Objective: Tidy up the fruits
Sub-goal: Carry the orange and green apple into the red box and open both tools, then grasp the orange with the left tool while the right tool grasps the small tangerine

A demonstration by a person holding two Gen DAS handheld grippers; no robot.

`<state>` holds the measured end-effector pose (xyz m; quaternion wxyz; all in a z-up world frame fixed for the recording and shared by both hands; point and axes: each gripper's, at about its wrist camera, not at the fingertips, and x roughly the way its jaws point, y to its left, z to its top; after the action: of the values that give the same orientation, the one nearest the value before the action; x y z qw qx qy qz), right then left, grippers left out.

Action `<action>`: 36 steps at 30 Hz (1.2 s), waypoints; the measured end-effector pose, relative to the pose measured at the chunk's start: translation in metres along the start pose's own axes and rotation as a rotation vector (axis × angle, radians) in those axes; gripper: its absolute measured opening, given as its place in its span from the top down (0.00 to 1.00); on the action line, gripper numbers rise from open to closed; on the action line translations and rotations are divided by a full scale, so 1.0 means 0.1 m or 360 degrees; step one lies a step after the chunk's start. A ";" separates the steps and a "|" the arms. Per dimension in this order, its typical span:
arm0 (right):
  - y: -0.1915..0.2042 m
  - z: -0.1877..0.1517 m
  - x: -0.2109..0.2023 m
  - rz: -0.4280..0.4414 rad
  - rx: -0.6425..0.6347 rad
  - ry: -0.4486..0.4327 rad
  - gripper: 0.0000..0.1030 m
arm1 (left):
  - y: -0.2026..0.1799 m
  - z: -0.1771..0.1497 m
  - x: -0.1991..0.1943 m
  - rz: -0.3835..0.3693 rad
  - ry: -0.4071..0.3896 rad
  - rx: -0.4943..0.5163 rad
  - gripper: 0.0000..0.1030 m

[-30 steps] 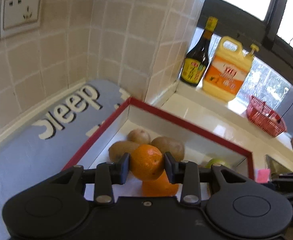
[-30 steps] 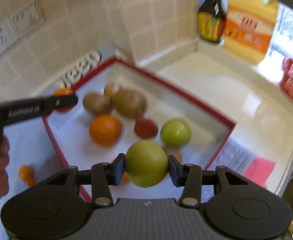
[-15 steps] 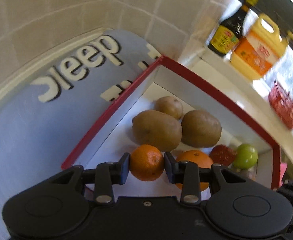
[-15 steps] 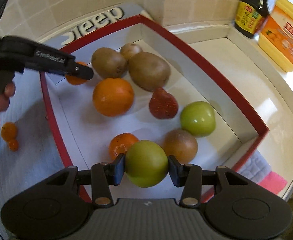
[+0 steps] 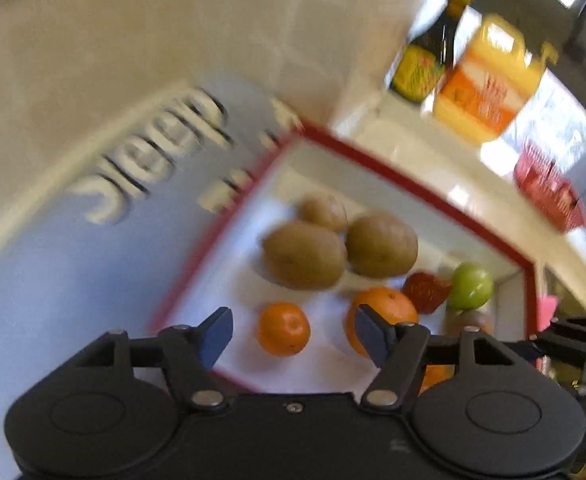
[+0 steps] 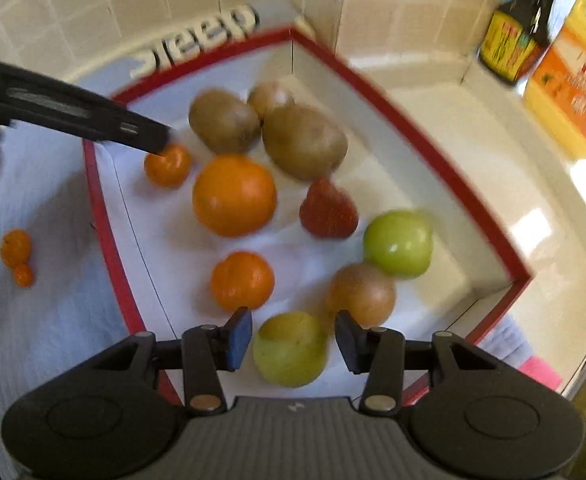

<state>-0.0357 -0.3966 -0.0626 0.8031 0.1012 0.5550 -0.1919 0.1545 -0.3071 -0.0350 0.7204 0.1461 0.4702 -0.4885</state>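
A white tray with a red rim [image 6: 413, 132] holds the fruit. My left gripper [image 5: 293, 320] hangs over its near left corner, jaws opening wide. A small orange [image 5: 283, 328] lies on the tray floor between them, clear of both pads. In the right wrist view one of the left gripper's fingers [image 6: 133, 132] reaches just past that small orange [image 6: 168, 165]. My right gripper [image 6: 292, 320] is low over the tray's front. A yellow-green apple [image 6: 289, 350] sits between its pads, with a thin gap showing at the right pad. Kiwis [image 6: 304, 142], a big orange [image 6: 234, 195], a strawberry [image 6: 327, 210] and another green apple [image 6: 397, 243] fill the tray.
Two tiny oranges [image 6: 15, 248] lie on the pale blue cloth [image 5: 53, 280] left of the tray. A dark sauce bottle [image 5: 429, 52], a yellow jug [image 5: 489, 80] and a red basket [image 5: 549, 196] stand on the window ledge. Tiled walls close the corner behind the tray.
My left gripper has opened and let go of the small orange, which now rests on the tray floor. The yellow-green apple looks lower and smaller between the right pads than before.
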 end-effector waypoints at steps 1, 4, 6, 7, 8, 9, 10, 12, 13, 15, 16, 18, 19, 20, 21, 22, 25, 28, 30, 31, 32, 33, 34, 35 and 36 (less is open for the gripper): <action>0.00 0.01 -0.10 0.0012 0.0005 -0.0048 0.53 | 0.08 -0.01 -0.20 0.0022 -0.0055 -0.0007 0.22; -0.01 0.06 -0.39 0.0068 0.0036 -0.0191 0.53 | 0.30 -0.10 -0.79 0.0134 -0.0202 -0.0064 0.22; 0.01 0.09 -0.58 0.0121 0.0048 -0.0283 0.53 | 0.41 -0.19 -1.12 0.0197 -0.0286 -0.0096 0.22; 0.03 0.11 -0.67 0.0151 0.0053 -0.0326 0.53 | 0.46 -0.26 -1.29 0.0235 -0.0330 -0.0112 0.22; 0.07 0.13 -0.76 0.0188 0.0059 -0.0369 0.53 | 0.51 -0.35 -1.46 0.0284 -0.0378 -0.0130 0.22; 0.10 0.15 -0.84 0.0231 0.0064 -0.0400 0.53 | 0.55 -0.42 -1.58 0.0315 -0.0409 -0.0142 0.22; 0.16 0.16 -0.91 0.0303 0.0067 -0.0436 0.53 | 0.58 -0.51 -1.69 0.0344 -0.0439 -0.0150 0.22; 0.30 0.17 -0.98 0.0426 0.0066 -0.0480 0.53 | 0.62 -0.70 -1.81 0.0385 -0.0462 -0.0163 0.22; 0.40 0.16 -0.98 0.0493 0.0064 -0.0492 0.53 | 0.65 -0.78 -1.81 0.0398 -0.0451 -0.0180 0.22; 0.61 0.13 -0.92 0.0595 0.0024 -0.0488 0.53 | 0.72 -0.98 -1.77 0.0417 -0.0413 -0.0250 0.22; 0.74 0.11 -0.86 0.0639 -0.0015 -0.0493 0.54 | 0.76 -1.07 -1.73 0.0408 -0.0399 -0.0299 0.22; 0.99 0.03 -0.75 0.0628 -0.0103 -0.0531 0.54 | 0.88 -1.25 -1.62 0.0363 -0.0369 -0.0414 0.22; 1.13 -0.02 -0.69 0.0574 -0.0161 -0.0539 0.54 | 0.92 -1.33 -1.56 0.0341 -0.0357 -0.0472 0.22; 1.23 -0.05 -0.63 0.0536 -0.0212 -0.0532 0.54 | 0.97 -1.40 -1.50 0.0318 -0.0342 -0.0525 0.22; 1.30 -0.07 -0.57 0.0528 -0.0236 -0.0515 0.54 | 1.02 -1.46 -1.43 0.0297 -0.0331 -0.0579 0.22; 1.37 -0.07 -0.49 0.0548 -0.0235 -0.0467 0.54 | 1.04 -1.51 -1.36 0.0286 -0.0325 -0.0622 0.22; 1.45 0.00 -0.22 0.0636 -0.0152 -0.0282 0.54 | 1.13 -1.63 -1.18 0.0260 -0.0293 -0.0712 0.22; 1.55 0.03 -0.03 0.0647 -0.0138 -0.0195 0.55 | 1.20 -1.65 -0.99 0.0207 -0.0256 -0.0746 0.22; 1.66 0.03 0.02 0.0651 -0.0185 -0.0178 0.55 | 1.22 -1.65 -0.89 0.0186 -0.0238 -0.0751 0.22; 1.73 0.00 0.04 0.0660 -0.0217 -0.0180 0.55 | 1.23 -1.64 -0.85 0.0164 -0.0232 -0.0750 0.22; 1.77 -0.01 0.06 0.0660 -0.0248 -0.0185 0.55 | 1.22 -1.63 -0.79 0.0140 -0.0227 -0.0750 0.22; 1.82 -0.01 0.09 0.0647 -0.0281 -0.0187 0.55 | 1.22 -1.61 -0.74 0.0114 -0.0219 -0.0750 0.22; 1.87 0.00 0.13 0.0622 -0.0312 -0.0187 0.55 | 1.22 -1.62 -0.71 0.0103 -0.0213 -0.0751 0.22; 1.90 0.00 0.15 0.0604 -0.0332 -0.0185 0.55 | 1.22 -1.61 -0.67 0.0101 -0.0208 -0.0754 0.23; 1.91 0.01 0.18 0.0600 -0.0347 -0.0178 0.55 | 1.23 -1.60 -0.63 0.0096 -0.0200 -0.0756 0.23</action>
<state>0.0515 -0.2272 -0.0890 0.8605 0.1050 0.4983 0.0174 0.1677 -0.1056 -0.0963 0.7766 -0.0440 0.5216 -0.3505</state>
